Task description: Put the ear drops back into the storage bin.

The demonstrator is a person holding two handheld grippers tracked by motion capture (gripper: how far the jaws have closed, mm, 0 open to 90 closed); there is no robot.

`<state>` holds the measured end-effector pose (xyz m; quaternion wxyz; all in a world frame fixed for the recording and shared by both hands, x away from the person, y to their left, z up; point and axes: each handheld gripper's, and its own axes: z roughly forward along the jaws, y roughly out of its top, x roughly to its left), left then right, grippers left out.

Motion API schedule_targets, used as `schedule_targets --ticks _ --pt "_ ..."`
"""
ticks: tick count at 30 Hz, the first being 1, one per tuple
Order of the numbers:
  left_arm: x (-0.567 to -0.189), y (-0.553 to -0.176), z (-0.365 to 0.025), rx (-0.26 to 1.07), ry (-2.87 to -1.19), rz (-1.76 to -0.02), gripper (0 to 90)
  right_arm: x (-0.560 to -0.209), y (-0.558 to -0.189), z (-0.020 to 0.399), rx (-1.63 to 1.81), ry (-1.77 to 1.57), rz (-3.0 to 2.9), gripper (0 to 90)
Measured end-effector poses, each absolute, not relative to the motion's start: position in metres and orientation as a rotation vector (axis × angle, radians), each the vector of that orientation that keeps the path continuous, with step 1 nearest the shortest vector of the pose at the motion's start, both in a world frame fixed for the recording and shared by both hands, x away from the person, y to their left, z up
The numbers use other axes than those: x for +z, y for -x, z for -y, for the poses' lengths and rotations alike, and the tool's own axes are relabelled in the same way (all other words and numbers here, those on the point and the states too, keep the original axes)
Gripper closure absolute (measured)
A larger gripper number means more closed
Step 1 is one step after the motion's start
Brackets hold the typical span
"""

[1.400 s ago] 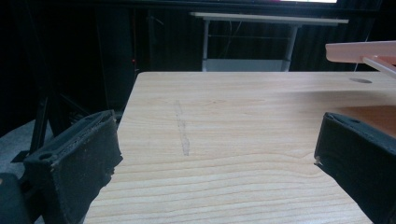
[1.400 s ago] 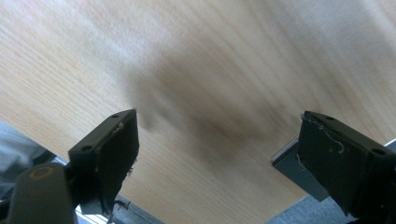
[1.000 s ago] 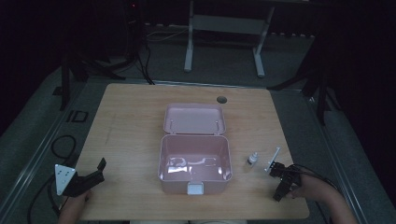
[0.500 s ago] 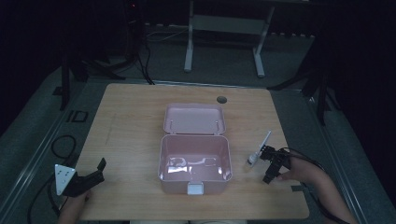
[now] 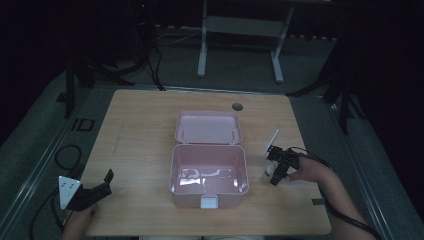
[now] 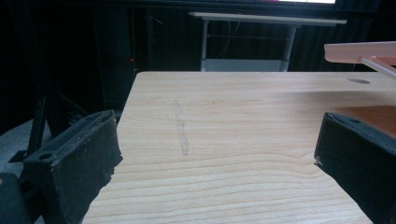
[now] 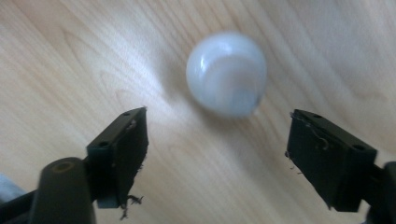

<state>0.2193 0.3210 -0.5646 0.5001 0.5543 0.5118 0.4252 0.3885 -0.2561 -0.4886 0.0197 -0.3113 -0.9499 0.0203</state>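
High view puts the open pink plastic box (image 5: 209, 170) mid-table, lid back, with something pale and unclear in its bottom; just right of the box the right gripper (image 5: 278, 170) hovers, jaws spread, over a small white rounded object (image 7: 227, 73), not yet grasped, a thin white stick (image 5: 272, 142) beside it; well left of the box the left gripper (image 5: 95, 190) rests spread and empty; packing seems barely begun; light wooden table (image 5: 140, 130), dark room, grey floor.
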Motion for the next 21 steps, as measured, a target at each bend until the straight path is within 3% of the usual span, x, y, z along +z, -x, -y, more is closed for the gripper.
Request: schedule_targets --ticks 21 --pt "-0.565 -0.219 -0.321 1.025 -1.340 -1.238 0.4 -0.500 -0.406 0.240 0.042 0.846 2.970 53.4"
